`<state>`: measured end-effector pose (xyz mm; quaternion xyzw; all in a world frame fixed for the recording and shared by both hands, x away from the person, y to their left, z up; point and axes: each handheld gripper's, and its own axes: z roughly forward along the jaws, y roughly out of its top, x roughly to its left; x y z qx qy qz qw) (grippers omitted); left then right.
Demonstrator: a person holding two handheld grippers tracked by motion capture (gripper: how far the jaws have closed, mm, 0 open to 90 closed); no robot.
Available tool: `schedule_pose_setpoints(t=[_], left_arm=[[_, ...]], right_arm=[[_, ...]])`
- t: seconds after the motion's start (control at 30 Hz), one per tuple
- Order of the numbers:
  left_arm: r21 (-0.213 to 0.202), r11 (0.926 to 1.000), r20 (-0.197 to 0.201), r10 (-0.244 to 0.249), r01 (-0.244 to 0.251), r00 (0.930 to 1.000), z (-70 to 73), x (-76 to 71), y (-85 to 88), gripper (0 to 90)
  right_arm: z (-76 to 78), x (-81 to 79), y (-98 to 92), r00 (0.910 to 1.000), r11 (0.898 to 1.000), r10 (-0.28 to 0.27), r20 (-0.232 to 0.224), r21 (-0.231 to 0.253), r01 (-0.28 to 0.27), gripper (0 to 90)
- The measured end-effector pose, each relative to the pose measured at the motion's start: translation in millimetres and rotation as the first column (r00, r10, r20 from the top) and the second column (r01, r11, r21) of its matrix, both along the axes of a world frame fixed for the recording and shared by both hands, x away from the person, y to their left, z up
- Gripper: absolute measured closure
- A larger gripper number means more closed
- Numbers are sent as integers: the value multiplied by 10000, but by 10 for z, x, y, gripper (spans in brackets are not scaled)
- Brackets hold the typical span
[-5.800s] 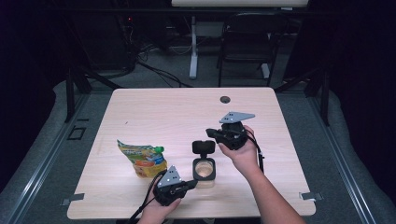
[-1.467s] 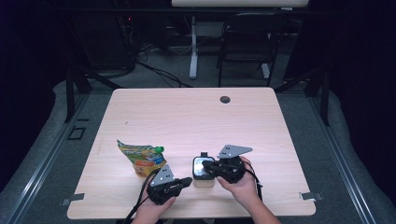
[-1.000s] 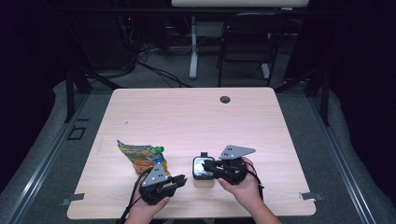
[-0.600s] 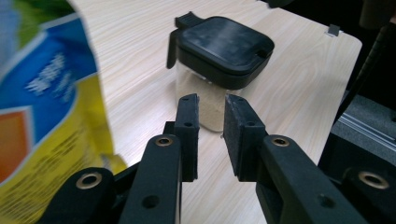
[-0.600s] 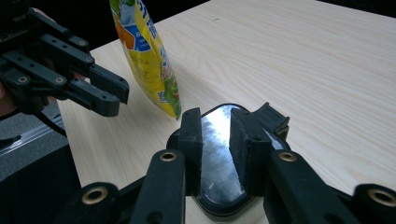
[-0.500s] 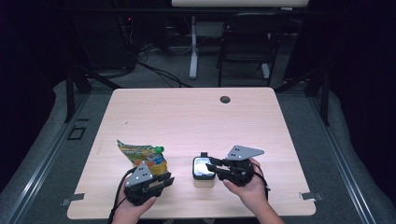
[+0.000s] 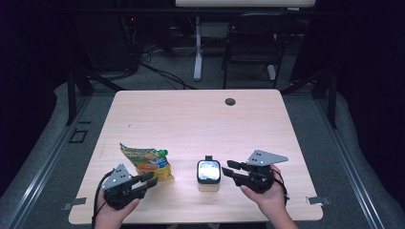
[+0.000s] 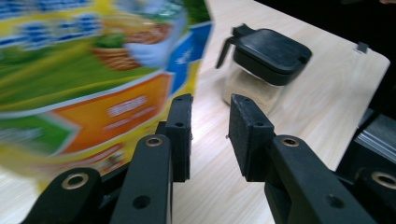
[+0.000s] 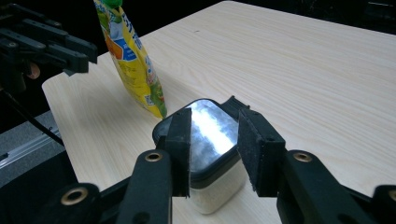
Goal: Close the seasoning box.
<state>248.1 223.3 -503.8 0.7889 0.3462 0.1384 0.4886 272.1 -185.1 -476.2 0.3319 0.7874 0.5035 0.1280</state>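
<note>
A small clear jar (image 7: pixel 208 175) with a black flip lid stands shut near the table's front middle; it holds pale powder (image 8: pixel 247 88). A yellow-green snack bag (image 7: pixel 145 163) stands to its left. My left gripper (image 7: pixel 149 180) is open at the bag's front right corner, nothing between its pads (image 8: pixel 180 135), with the bag (image 8: pixel 88 79) close on their left. My right gripper (image 7: pixel 228 168) is open just right of the jar, a small gap apart. In the right gripper view the jar (image 9: pixel 208 135) sits just beyond the tips, and the bag (image 9: pixel 133 65) and left gripper (image 9: pixel 70 49) are farther off.
The light wooden table (image 7: pixel 191 124) has a dark cable hole (image 7: pixel 230 101) near its far edge. Both hands hold the grippers at the front edge. A chair (image 7: pixel 250 47) and a desk leg stand on the floor behind.
The lid that my right gripper held above the open jar now sits on the jar. My right gripper has drawn back to the right. My left gripper slid left from the jar toward the bag.
</note>
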Motion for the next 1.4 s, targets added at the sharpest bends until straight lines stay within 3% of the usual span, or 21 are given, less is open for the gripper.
schedule_pose_setpoints(t=[0.27, 0.53, 0.57, 0.73, 1.0, 1.13, 1.4], left_arm=[[-82, 9980, 167, 624, -623, 9979, 29, -12, 243, 670], [-347, 9886, 8, 1465, -1464, 9892, -9, -9, 485, 647], [-350, 9855, 10, 1660, -1659, 9861, -12, -9, 531, 636], [-410, 9786, 43, 2022, -2019, 9793, -31, 1, 613, 604], [-235, 9608, -52, 2761, -2761, 9611, -115, 45, 785, 557], [-310, 9485, -139, 3148, -3151, 9490, -176, 81, 870, 535], [-107, 9336, -489, 3573, -3582, 9327, -297, 149, 993, 524]], right_arm=[[0, -61, -171, 9987, 9985, -506, 24, 209, 505, 616], [-41, -100, -360, 9934, 9927, -1146, -25, 372, 1146, 552], [-57, -108, -397, 9910, 9894, -1340, -52, 566, 1341, 539], [-106, -113, -486, 9856, 9846, -1687, -137, 445, 1691, 522], [-198, -80, -600, 9768, 9767, -2102, -400, 355, 2117, 473], [-269, -53, -675, 9624, 9626, -2705, -253, 101, 2708, 431], [-440, -22, -780, 9495, 9496, -3132, -195, 89, 3135, 416]])
